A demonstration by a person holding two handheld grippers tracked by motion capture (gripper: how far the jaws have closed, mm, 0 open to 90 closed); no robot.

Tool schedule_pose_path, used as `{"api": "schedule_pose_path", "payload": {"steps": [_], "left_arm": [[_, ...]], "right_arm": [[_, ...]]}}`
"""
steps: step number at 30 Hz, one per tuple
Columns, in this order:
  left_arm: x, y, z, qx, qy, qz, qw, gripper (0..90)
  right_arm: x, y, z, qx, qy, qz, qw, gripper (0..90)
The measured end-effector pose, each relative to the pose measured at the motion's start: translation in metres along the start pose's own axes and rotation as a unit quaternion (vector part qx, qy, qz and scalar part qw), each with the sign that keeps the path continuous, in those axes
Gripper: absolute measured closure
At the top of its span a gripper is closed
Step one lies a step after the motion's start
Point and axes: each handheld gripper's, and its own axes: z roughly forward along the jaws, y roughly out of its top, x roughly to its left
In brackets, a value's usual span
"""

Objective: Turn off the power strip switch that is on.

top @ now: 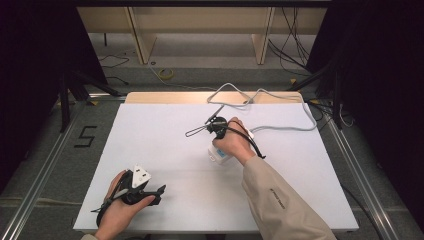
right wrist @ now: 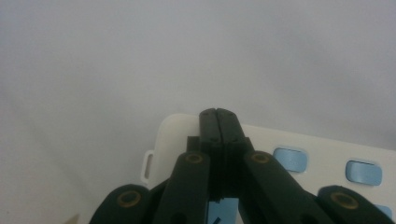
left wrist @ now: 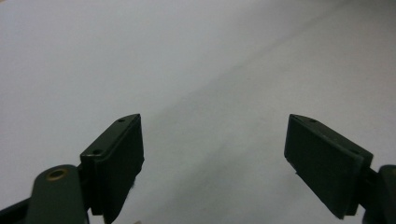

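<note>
Currently, 2 claws are over the white table (top: pixel 165 150), each doing a different job.

Right claw (right wrist: pixel 218 114): clenched, with its 2 jaws pressed flat together and nothing between them. It stands directly above a white remote control (right wrist: pixel 303 154), a flat casing with pale blue buttons (right wrist: pixel 289 158) and a small lanyard loop (right wrist: pixel 148 166) at one corner. Jaws joined like this make 1 narrow point, which suits pressing down on the casing or nudging it and does not suit gripping it. Whether the tips actually touch the casing cannot be told. In the high view the right claw (top: pixel 216 126) is held in a hand (top: pixel 234 144) that covers most of the remote control (top: pixel 218 154), so the device lies just under and on the near side of that claw. A grey cable (top: pixel 280 127) runs from the far side of the claw to the table's rear edge.

Left claw (left wrist: pixel 212 158): released, its jaws wide apart over bare table. In the high view the left claw (top: pixel 159 192) rests low near the front edge, well apart from the right claw and the remote control. This reads as a parked position, keeping the idle tool clear of the working side.

Judgement: the work belongs to the right claw alone.
</note>
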Motion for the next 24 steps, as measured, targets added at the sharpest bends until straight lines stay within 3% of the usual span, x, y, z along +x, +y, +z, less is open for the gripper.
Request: {"api": "schedule_pose_path", "payload": {"steps": [24], "left_arm": [[0.0,0.0,0.0003,0.002,-0.002,0.001,1.0,19.7]], "right_arm": [[0.0009,-0.0024,0.0003,-0.006,-0.002,0.0,1.0,90.0]]}}
